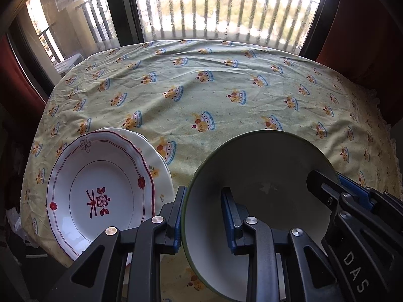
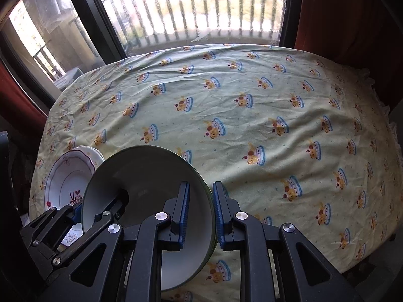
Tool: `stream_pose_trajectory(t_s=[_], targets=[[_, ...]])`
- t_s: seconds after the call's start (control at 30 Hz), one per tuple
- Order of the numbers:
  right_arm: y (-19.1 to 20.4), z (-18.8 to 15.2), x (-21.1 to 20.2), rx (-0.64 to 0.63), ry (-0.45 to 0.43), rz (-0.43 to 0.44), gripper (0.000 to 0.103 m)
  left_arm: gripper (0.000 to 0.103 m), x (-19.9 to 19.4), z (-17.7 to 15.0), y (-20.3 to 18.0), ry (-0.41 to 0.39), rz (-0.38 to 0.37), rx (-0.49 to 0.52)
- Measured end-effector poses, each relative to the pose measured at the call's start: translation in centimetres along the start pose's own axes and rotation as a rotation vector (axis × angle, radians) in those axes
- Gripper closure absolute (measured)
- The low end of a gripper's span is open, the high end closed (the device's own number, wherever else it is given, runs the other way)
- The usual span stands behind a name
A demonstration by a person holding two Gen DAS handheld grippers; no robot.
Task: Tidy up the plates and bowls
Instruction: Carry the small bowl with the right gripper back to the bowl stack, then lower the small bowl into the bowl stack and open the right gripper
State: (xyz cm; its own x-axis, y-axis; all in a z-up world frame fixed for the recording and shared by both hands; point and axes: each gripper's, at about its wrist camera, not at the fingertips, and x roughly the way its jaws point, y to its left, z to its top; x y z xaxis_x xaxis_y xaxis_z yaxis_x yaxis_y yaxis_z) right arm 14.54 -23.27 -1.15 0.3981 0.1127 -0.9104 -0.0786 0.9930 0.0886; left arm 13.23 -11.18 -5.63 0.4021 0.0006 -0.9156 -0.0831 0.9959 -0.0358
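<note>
A white bowl with a green rim [image 1: 264,166] [image 2: 151,173] hangs over the near part of the table, held from both sides. My left gripper [image 1: 204,219] [image 2: 98,202] is shut on its left rim, one blue pad inside and one outside. On the opposite rim my right gripper [image 2: 201,214] [image 1: 336,181] is shut the same way. Left of the bowl, a white plate with red trim and flower marks [image 1: 100,191] [image 2: 68,176] lies on top of a cream plate [image 1: 161,171].
A table under a pale yellow printed cloth [image 1: 201,88] [image 2: 252,100] stretches back to a window with balcony railings [image 1: 214,12]. Dark red curtains [image 1: 365,37] hang at both sides. The plates sit close to the table's near left edge.
</note>
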Motion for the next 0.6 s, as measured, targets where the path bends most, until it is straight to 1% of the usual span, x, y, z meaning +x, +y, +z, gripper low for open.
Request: stream_pose_trajectory(t_s=[0.13,0.27,0.47,0.57,0.6], targets=[[0.1,-0.1,0.7,-0.016,0.004,-0.028,0.081,0.077,0.6,-0.2,-0.2,0.02,-0.006,0.004],[-0.1,0.0,1.1,-0.017,0.006,-0.033,0.081,0.077,0.6,-0.2,-0.6,-0.002,0.011,0.033],[-0.2,-0.2,1.2,-0.036,-0.018,-0.037,0.081,0.077,0.5,-0.2,-1.2,-0.03,0.037,0.078],[-0.1,-0.4,1.2,-0.039,-0.012,-0.025,0.08,0.075,0.7,-0.4,-0.9,-0.014,0.033,0.071],[-0.1,-0.5,1.3,-0.033,-0.008,-0.015,0.079,0.072,0.8,-0.5,-0.9,-0.009,0.028,0.072]])
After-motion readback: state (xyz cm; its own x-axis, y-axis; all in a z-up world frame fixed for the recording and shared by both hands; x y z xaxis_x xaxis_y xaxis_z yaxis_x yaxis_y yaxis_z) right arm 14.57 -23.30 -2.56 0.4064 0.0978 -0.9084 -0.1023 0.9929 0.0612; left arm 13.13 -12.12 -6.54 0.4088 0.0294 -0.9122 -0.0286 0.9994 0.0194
